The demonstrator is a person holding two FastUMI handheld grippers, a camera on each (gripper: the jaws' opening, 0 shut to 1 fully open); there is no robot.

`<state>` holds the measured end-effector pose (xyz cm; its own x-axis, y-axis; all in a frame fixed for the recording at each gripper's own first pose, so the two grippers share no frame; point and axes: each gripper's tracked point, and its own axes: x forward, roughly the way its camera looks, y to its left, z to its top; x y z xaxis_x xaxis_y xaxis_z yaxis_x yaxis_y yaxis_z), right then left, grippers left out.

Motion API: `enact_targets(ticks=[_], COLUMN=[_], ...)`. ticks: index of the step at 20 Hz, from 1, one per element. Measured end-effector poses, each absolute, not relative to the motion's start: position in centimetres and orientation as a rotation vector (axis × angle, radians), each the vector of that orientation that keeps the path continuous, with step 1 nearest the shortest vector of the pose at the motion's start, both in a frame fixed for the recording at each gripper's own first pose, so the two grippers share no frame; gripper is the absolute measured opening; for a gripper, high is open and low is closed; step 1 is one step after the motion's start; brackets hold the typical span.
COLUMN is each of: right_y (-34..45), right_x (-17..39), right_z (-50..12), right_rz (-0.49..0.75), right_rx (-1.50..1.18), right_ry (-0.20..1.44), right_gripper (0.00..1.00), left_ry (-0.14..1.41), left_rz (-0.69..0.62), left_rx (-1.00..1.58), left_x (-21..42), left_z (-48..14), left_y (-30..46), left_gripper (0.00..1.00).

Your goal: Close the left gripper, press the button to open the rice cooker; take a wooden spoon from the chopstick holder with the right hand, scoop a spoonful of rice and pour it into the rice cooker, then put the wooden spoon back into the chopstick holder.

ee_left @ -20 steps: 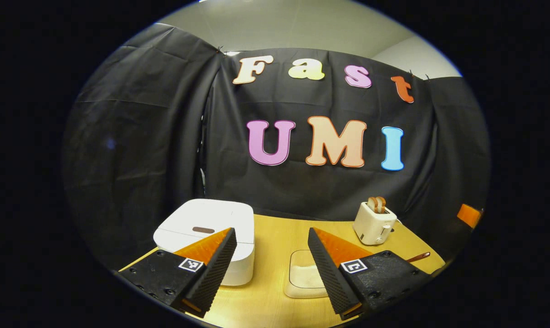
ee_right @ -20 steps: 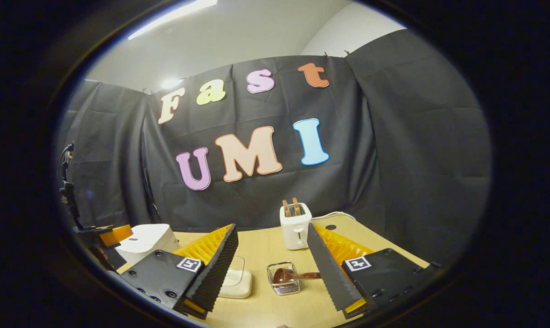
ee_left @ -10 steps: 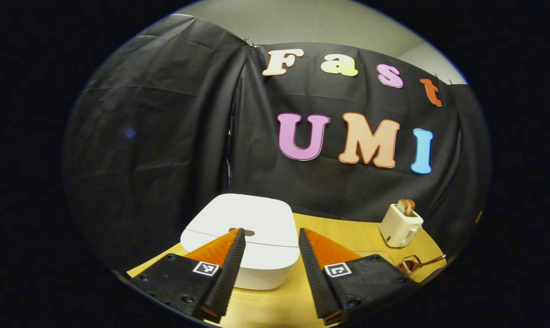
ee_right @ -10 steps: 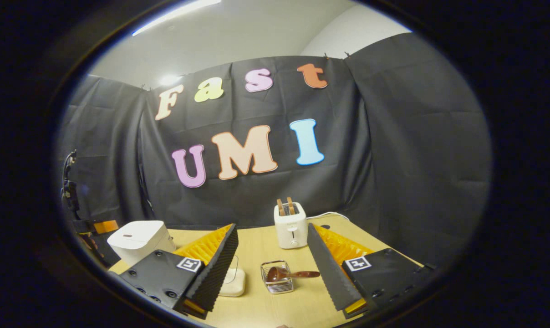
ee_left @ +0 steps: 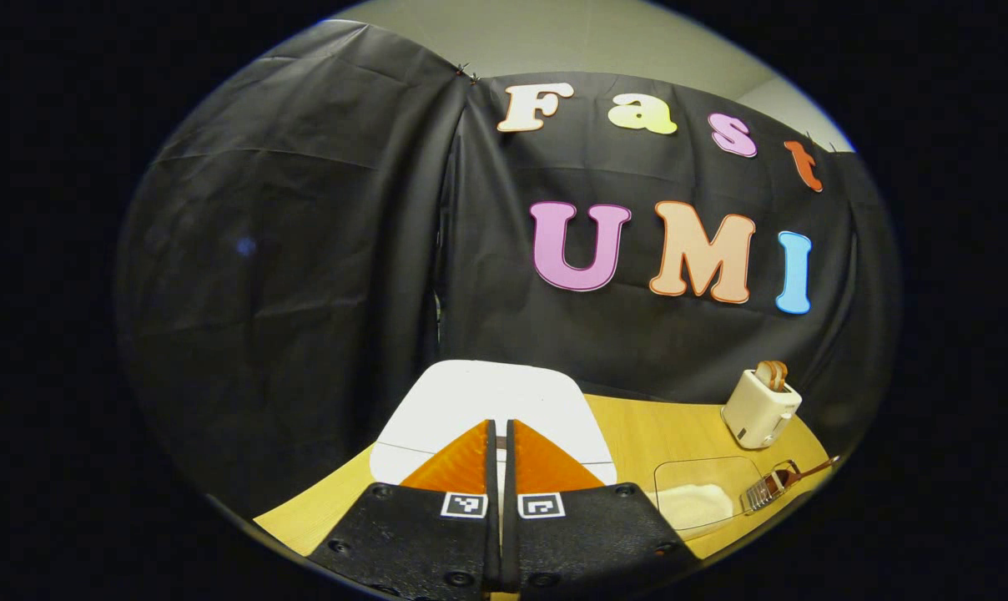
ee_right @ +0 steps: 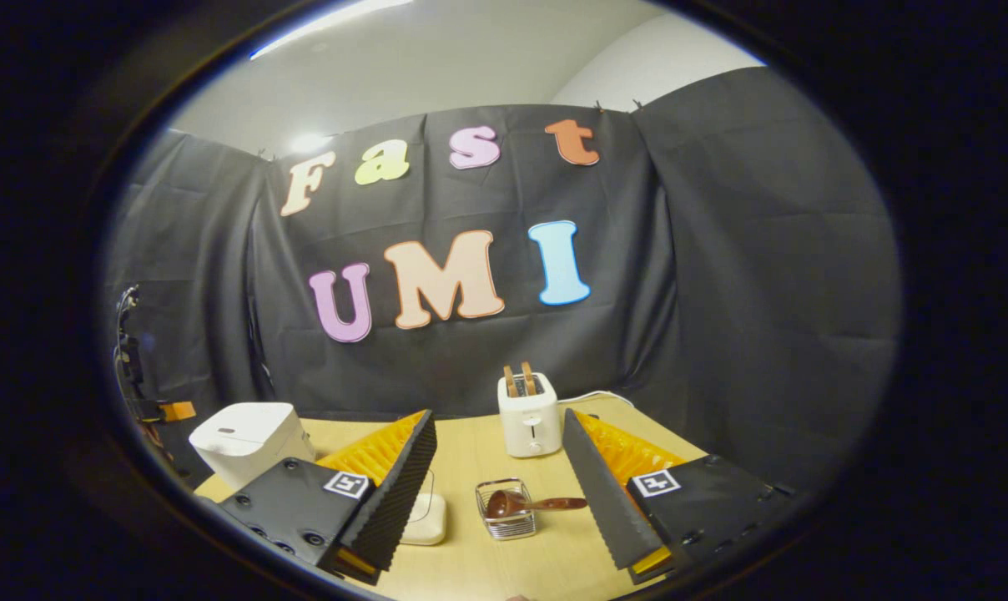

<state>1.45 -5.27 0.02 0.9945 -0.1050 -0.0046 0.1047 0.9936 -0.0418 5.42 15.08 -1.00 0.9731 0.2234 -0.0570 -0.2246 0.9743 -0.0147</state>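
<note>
The left gripper [ee_left: 497, 430], its two fingers pressed together with nothing between them, points straight at the white rice cooker [ee_left: 491, 401], whose closed lid lies directly ahead of and just below the fingertips on the wooden table [ee_left: 662, 426]; the lid's button is hidden behind the fingers, so contact cannot be judged. The cooker sits at the table's left end, nearest this gripper, making the press its job. The right gripper [ee_right: 497, 467] hangs with its jaws spread wide and empty above the middle of the table, the wire chopstick holder [ee_right: 506, 519] framed between its fingers. The wooden spoon [ee_right: 527, 503] rests in that holder, bowl to the left and handle running rightward toward the right finger. A tray of rice [ee_left: 694, 503] lies between cooker and holder.
</note>
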Motion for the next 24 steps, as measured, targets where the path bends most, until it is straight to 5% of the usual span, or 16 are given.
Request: enact_targets(ticks=[12,24], right_y=[-7.0,-5.1], right_x=[0.3,1.1], right_z=[0.2,-0.4], right_rz=[-0.214,-0.189], right_rx=[-0.082,-0.089], right_ry=[0.011,0.018], right_gripper=[0.99,0.99], left_ry=[0.118,0.180], left_rz=[0.132,0.110], left_rx=[-0.024,-0.095], left_x=[11.8,12.7], left_z=[-4.2,-7.6], left_y=[17.0,17.2], left_gripper=[0.00,0.00])
